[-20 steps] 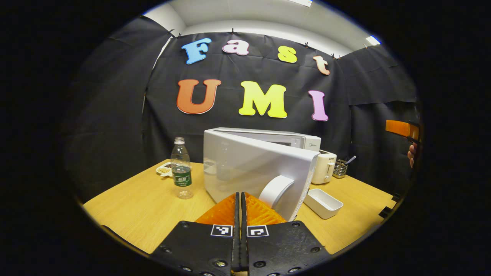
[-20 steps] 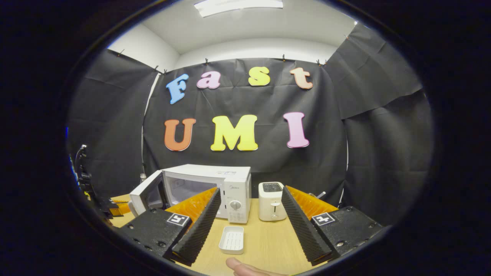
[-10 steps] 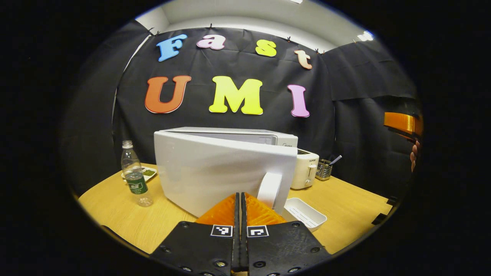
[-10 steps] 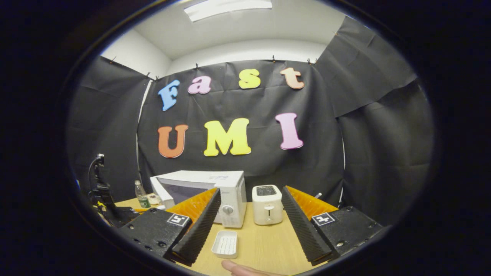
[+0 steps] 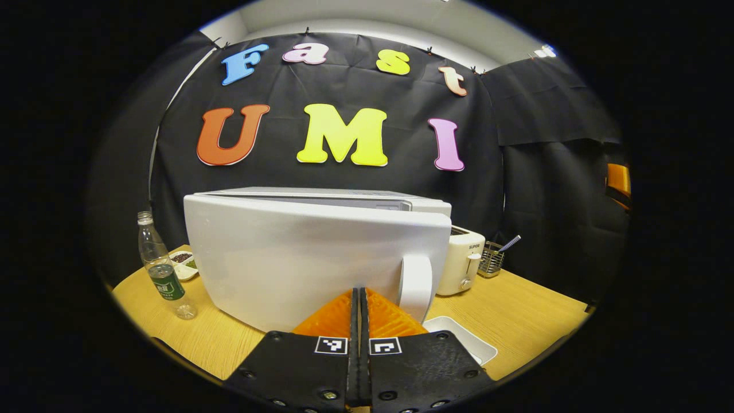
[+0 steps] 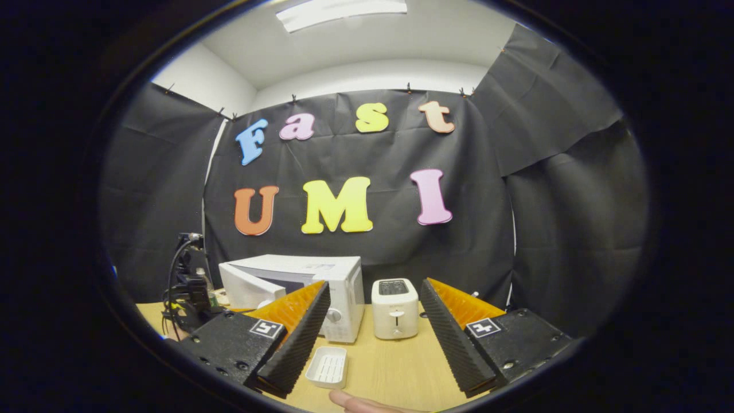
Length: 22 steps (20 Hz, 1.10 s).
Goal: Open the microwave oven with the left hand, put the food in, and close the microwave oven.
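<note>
Microwave oven (image 5: 321, 252): seen standing on the wooden table (image 5: 516, 315), with its door (image 5: 309, 258) swung nearly shut; a narrow gap is left at the handle side.
Door handle (image 5: 414, 280): a white curved handle, seen at the door's right edge, just beyond the left gripper's fingertips.
Left gripper (image 5: 359, 301): fingers are pressed together with nothing between them, and are pointed at the door's lower front.
Right gripper (image 6: 371, 338): fingers are spread wide and nothing is held; it is raised above the table, well apart from the oven.
Food: cannot be told from either view.
White tray (image 6: 328, 367): laid on the table in front of the oven's control panel.
Toaster (image 6: 394, 308): stood just right of the oven.
Water bottle (image 5: 162, 274): upright, left of the oven.
Small dish (image 5: 183, 264): placed behind the bottle.
Utensil holder (image 5: 492, 259): stood right of the toaster.
Fingertip (image 6: 355, 402): seen at the lower edge of the right gripper view.
</note>
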Available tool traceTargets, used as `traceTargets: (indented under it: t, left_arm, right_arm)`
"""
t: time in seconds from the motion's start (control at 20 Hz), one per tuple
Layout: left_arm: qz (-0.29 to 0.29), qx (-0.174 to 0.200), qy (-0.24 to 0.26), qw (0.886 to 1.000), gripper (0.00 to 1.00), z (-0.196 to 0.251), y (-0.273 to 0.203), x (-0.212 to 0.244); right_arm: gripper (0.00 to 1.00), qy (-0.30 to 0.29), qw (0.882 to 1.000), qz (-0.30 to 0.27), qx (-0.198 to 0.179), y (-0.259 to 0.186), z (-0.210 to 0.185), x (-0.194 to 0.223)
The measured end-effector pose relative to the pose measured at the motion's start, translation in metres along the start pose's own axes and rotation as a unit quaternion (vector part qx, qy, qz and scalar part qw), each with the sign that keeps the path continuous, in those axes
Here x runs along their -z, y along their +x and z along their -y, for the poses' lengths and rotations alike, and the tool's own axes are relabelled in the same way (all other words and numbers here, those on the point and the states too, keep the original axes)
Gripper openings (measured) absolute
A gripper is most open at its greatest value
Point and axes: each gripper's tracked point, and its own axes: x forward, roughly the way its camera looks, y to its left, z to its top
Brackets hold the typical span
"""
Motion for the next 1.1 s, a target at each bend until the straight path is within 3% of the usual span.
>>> traceTargets:
  t: [0.6,0.9,0.95,1.0,1.1]
  left_arm:
    - [-0.001,-0.037,0.013,0.999,0.0,-0.003,0.095,-0.008]
    - [0.006,-0.073,0.037,0.997,0.0,-0.001,0.097,-0.008]
    - [0.005,-0.071,0.029,0.997,0.0,-0.001,0.097,-0.007]
    - [0.003,-0.068,0.018,0.998,0.0,0.0,0.097,-0.006]
    - [-0.002,-0.064,0.011,0.998,0.0,0.0,0.096,-0.004]
  right_arm:
    - [1.0,0.015,1.0,-0.008,0.003,0.016,0.017,0.012]
    - [1.0,0.025,0.999,-0.024,0.015,0.004,0.013,0.018]
    - [0.92,0.024,0.999,-0.027,0.02,0.004,0.013,0.019]
    - [1.0,0.024,0.999,-0.03,0.027,0.002,0.015,0.02]
    - [1.0,0.031,0.998,-0.036,0.038,-0.005,0.016,0.021]
